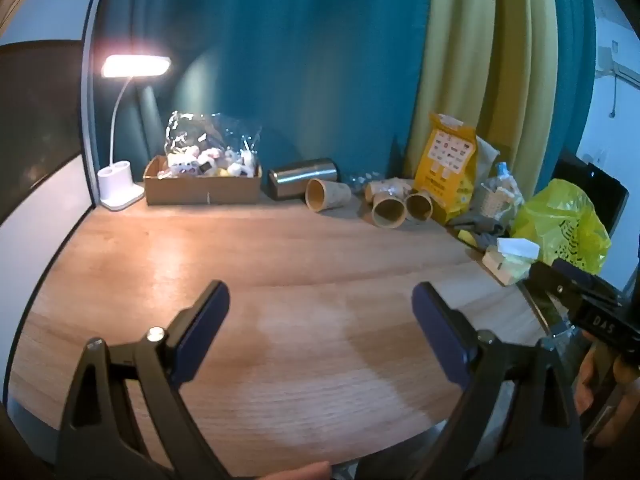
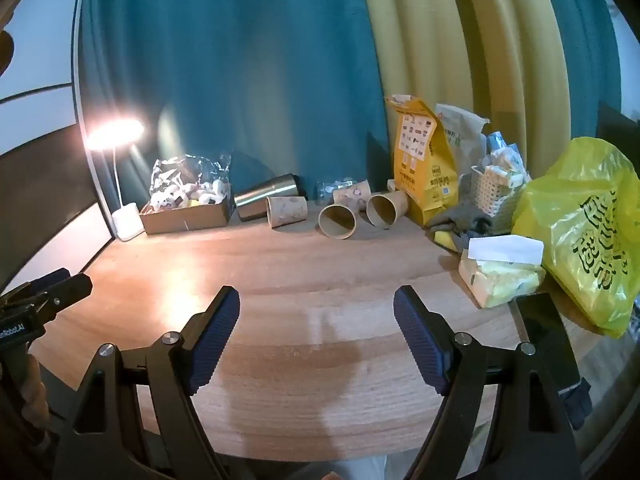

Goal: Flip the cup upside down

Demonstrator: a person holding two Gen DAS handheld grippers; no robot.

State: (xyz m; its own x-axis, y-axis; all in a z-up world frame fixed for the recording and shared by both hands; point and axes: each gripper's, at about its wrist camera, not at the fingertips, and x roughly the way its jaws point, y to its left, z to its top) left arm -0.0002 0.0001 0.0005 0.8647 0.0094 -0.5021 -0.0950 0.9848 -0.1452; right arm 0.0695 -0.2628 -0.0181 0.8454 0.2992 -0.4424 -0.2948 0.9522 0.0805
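Several tan paper cups lie on their sides at the far edge of the wooden table [image 1: 280, 264]. One cup [image 1: 326, 194] lies next to a steel tumbler [image 1: 302, 178]; two more [image 1: 388, 210] [image 1: 419, 206] lie further right. In the right wrist view the same cups [image 2: 286, 211] [image 2: 338, 220] [image 2: 386, 208] lie beside the tumbler [image 2: 266, 196]. My left gripper [image 1: 320, 306] is open and empty over the near part of the table. My right gripper [image 2: 316, 308] is open and empty, also far from the cups.
A lit white desk lamp [image 1: 120, 184] and a cardboard box of small toys [image 1: 202, 184] stand at the back left. A yellow bag [image 2: 424, 168], a white basket [image 2: 496, 192], a tissue pack [image 2: 500, 276] and a yellow-green plastic bag [image 2: 584, 236] crowd the right side.
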